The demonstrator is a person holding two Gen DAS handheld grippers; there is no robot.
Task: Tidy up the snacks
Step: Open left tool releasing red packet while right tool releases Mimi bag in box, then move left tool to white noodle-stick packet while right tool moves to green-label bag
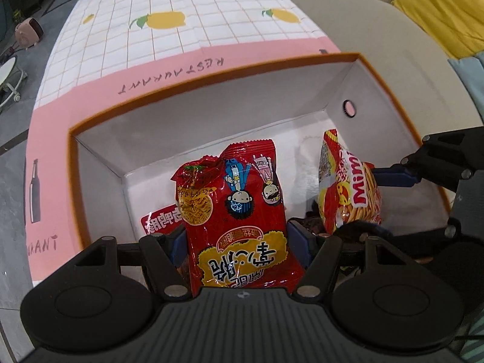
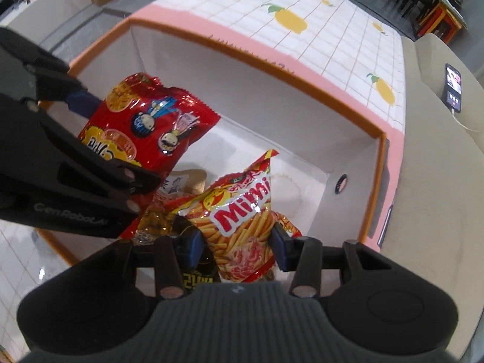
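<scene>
The red noodle packet [image 1: 236, 211] is held in the left hand-held gripper [image 1: 239, 239], the Mimi packet [image 2: 242, 220] in the right hand-held gripper [image 2: 239, 242]; over the box [image 1: 211, 69], both slick packets could be crushed or let slip.

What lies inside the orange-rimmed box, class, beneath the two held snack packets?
In the box, under the red noodle packet and the Mimi packet, lie a black packet, a tan one and bare white floor. The rest is covered.
</scene>
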